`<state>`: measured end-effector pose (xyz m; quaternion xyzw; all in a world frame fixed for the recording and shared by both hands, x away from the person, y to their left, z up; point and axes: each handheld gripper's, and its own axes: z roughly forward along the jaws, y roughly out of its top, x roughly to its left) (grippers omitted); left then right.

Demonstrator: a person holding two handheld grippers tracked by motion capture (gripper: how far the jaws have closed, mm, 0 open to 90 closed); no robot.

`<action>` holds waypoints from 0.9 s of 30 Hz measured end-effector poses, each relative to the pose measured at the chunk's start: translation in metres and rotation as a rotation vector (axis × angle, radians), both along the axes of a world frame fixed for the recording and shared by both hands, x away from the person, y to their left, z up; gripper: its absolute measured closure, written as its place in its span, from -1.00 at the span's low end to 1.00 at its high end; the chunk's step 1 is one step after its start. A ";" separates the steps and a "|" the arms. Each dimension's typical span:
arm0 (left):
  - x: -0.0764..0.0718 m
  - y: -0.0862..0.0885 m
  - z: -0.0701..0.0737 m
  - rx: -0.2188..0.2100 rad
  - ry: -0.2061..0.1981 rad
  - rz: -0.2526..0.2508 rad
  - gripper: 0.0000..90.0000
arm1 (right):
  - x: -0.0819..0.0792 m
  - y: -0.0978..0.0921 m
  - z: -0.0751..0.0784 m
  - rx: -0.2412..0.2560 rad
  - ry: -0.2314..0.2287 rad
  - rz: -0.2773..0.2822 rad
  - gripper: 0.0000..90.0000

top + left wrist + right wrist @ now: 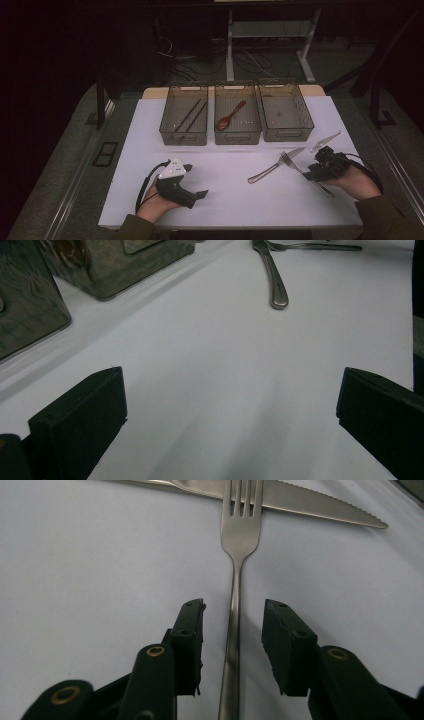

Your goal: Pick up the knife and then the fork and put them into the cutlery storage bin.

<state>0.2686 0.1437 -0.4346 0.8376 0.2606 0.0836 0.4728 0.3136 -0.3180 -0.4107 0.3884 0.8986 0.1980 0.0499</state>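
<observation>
Where the fork (235, 605) lies on the white table (230, 200), we see the right gripper (234, 615) set over its handle, one black jaw on each side of the shaft with a narrow gap left on both sides, so the jaws straddle the handle without touching it. The fork's tines rest across the blade of a table knife (280, 500), the two pieces crossing near the far end of the right gripper view. In the high view the fork (307, 175) and knife (275, 166) form an X toward the right of the table, with the right gripper (325, 165) and the right hand (357, 182) at the fork's near end. We note a second knife (326, 141) just beyond them. Farther out, the left gripper (192, 192), held in the left hand (157, 202), rests low over bare tabletop with its jaws spread wide and holding nothing. Along the far edge stand three translucent bins: the left bin (184, 116) holds dark chopsticks (191, 115), the middle bin (237, 116) a wooden spoon (230, 116), and the right bin (286, 112) shows no contents that we can make out.
</observation>
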 end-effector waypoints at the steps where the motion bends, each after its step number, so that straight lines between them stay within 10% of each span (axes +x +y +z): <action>1: 0.000 0.000 0.000 0.002 0.000 -0.002 -1.00 | 0.002 0.002 -0.001 -0.013 0.009 0.005 0.35; 13: 0.000 -0.001 -0.001 0.006 0.001 -0.005 -1.00 | 0.021 0.023 -0.007 -0.198 0.111 0.057 0.54; 27: 0.000 -0.002 -0.001 0.012 0.001 -0.011 -1.00 | 0.028 0.032 -0.009 -0.247 0.169 0.077 0.70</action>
